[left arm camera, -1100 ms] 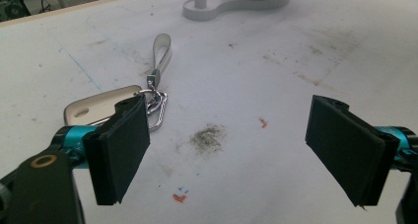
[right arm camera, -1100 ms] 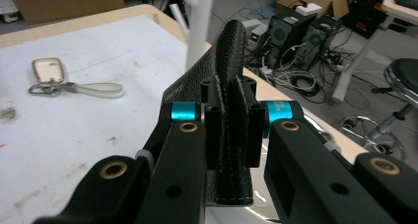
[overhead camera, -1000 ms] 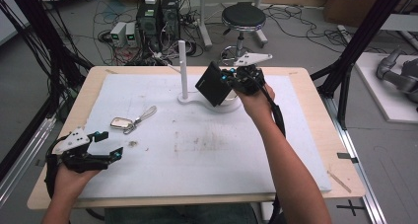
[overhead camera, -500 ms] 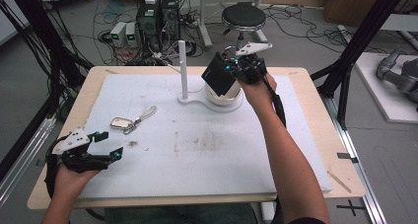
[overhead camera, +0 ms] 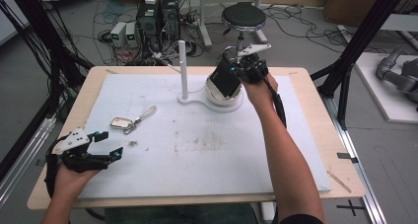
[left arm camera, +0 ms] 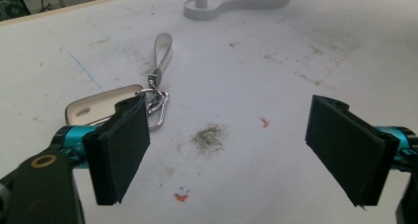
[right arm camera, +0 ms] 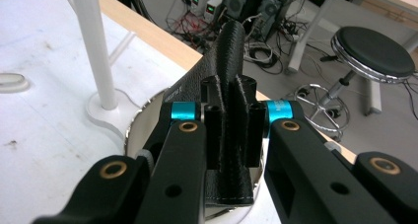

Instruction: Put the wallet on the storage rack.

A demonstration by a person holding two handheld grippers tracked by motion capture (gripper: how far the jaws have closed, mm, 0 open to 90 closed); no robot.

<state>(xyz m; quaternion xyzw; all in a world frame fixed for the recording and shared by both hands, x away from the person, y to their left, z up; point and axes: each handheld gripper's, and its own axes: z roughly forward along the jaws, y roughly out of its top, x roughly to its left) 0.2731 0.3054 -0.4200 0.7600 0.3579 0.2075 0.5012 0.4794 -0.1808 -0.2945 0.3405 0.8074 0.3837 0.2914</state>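
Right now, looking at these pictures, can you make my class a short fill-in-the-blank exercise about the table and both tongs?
1. The right tongs are shut on a black ____.
2. The wallet hangs above a round ____ bowl.
3. The left tongs stand ____ with nothing between them.
4. The key fob lies nearest the ____ tongs.

Missing words: wallet; shiny metal; open; left
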